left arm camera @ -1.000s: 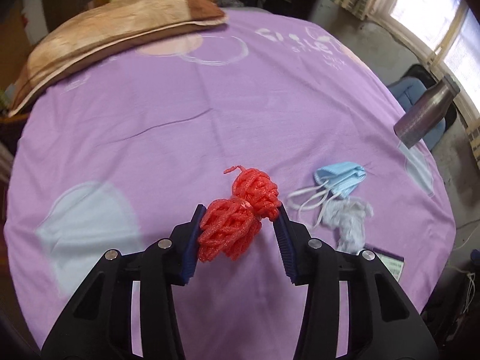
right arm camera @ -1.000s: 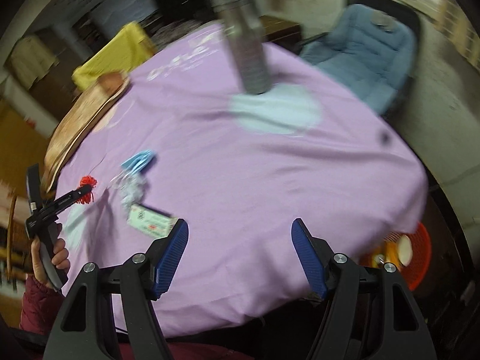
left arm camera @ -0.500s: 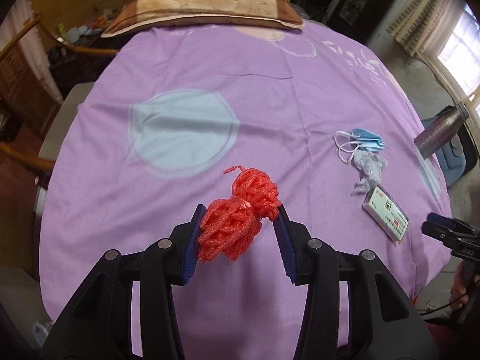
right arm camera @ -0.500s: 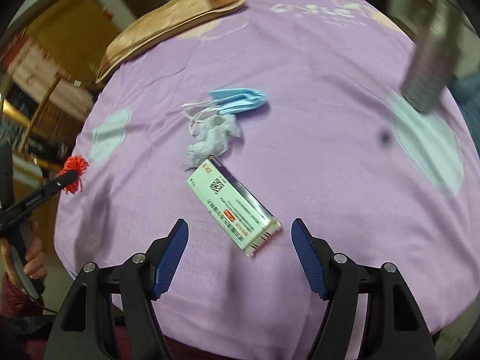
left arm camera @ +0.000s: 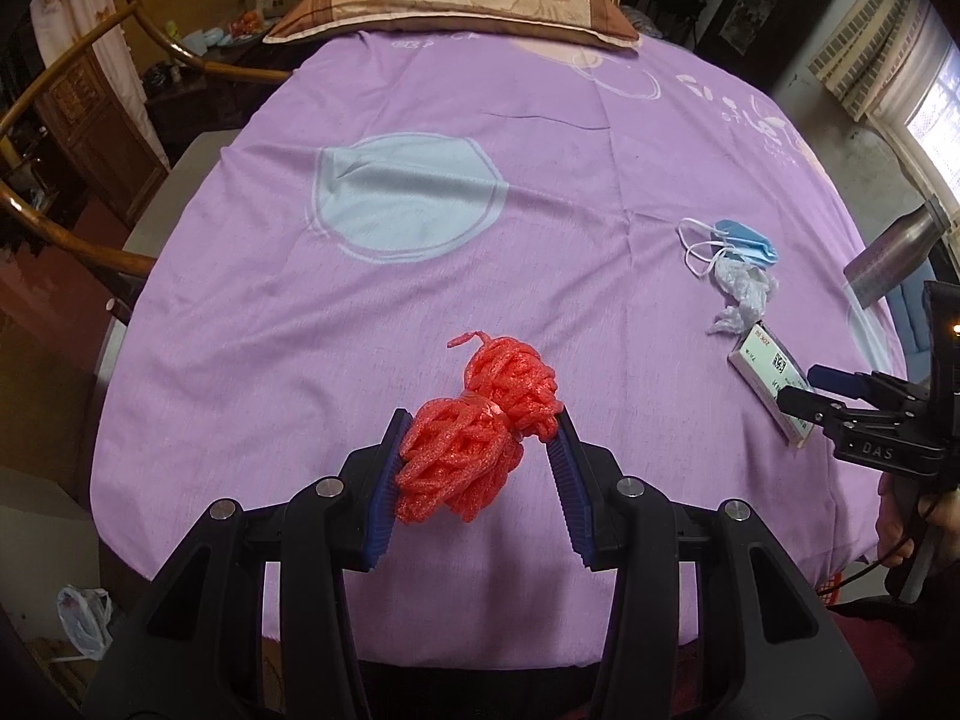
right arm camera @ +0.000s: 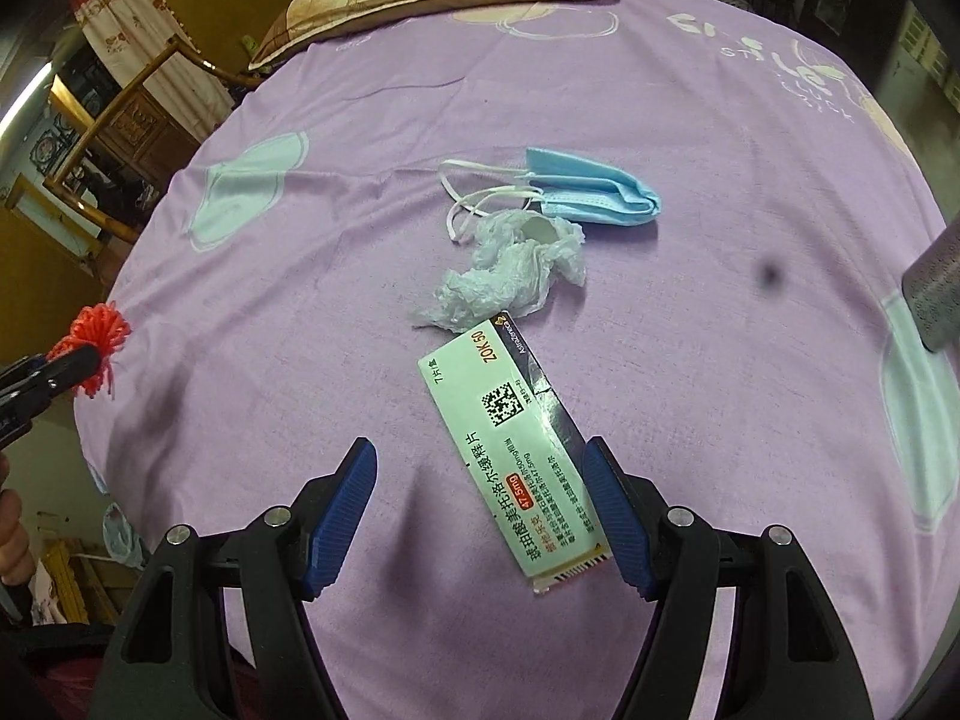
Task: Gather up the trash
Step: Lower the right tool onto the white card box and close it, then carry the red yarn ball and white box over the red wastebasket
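Observation:
My left gripper (left arm camera: 480,438) is shut on a red foam net (left arm camera: 474,432) and holds it above the purple tablecloth (left arm camera: 420,300); it also shows in the right wrist view (right arm camera: 96,351) at the far left. My right gripper (right arm camera: 480,480) is open, low over the cloth, with a pale green medicine box (right arm camera: 516,456) lying partly between its fingers, nearer the right one. Beyond the box lie a crumpled clear plastic wrap (right arm camera: 504,276) and a blue face mask (right arm camera: 588,192). The left wrist view shows the box (left arm camera: 771,378), wrap (left arm camera: 741,294), mask (left arm camera: 738,240) and right gripper (left arm camera: 828,384) at the right.
A steel bottle (left arm camera: 894,258) stands at the table's right edge, also in the right wrist view (right arm camera: 936,288). A brown pillow (left arm camera: 456,0) lies at the far end. Wooden chairs (left arm camera: 66,138) stand to the left. A plastic bag (left arm camera: 84,618) lies on the floor.
My right gripper has swung over the table and come down close to the medicine box. My left gripper has drawn back toward the near edge, still holding the red net.

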The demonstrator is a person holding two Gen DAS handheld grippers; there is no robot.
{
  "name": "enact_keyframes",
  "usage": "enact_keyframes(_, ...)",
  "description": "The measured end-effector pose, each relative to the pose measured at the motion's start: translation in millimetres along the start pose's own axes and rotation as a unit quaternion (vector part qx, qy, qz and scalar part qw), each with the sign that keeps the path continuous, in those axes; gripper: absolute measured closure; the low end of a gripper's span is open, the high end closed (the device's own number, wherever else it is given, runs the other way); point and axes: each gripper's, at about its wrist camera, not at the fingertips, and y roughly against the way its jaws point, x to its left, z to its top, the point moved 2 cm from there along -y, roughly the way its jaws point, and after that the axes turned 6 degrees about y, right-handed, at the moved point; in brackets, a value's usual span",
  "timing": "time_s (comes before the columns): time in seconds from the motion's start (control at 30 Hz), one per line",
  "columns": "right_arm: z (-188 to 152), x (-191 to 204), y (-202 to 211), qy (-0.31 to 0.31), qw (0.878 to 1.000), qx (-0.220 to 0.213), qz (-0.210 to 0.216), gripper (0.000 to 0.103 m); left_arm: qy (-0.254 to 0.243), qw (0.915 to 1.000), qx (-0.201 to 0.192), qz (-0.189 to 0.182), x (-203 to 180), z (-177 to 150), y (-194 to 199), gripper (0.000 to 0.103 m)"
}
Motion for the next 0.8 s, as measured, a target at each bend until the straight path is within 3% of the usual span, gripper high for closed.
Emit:
enact_keyframes(0.2,-1,-1,-18,0.03,0.998,0.011,-0.046,0.028,0.003,1.0,0.004,0.001,-3,-3,2,0.056)
enact_keyframes(0.27,-3,-5,-20,0.02,0.999,0.011,-0.043,0.028,-0.003,1.0,0.004,-0.001,-5,-2,2,0.056)
enact_keyframes(0.3,-4,-9,-20,0.009,0.999,0.008,-0.039,0.032,-0.007,1.0,0.004,-0.003,-7,0,2,0.056)
enact_keyframes(0.33,-5,-12,-19,-0.001,0.999,0.004,-0.038,0.063,-0.01,0.9999,0.003,-0.004,-9,1,2,0.056)
enact_keyframes(0.37,-6,-15,-18,-0.008,0.999,0.003,-0.033,0.068,-0.015,0.9999,0.002,-0.007,-12,2,1,0.056)
enact_keyframes(0.47,-9,-21,-1,-0.035,0.999,-0.022,-0.016,0.07,-0.033,0.9993,0.0,-0.016,-22,7,0,0.056)
enact_keyframes(0.8,-37,-34,76,-0.116,0.988,-0.095,-0.034,0.07,-0.117,0.9906,0.003,-0.071,-73,26,-11,0.056)
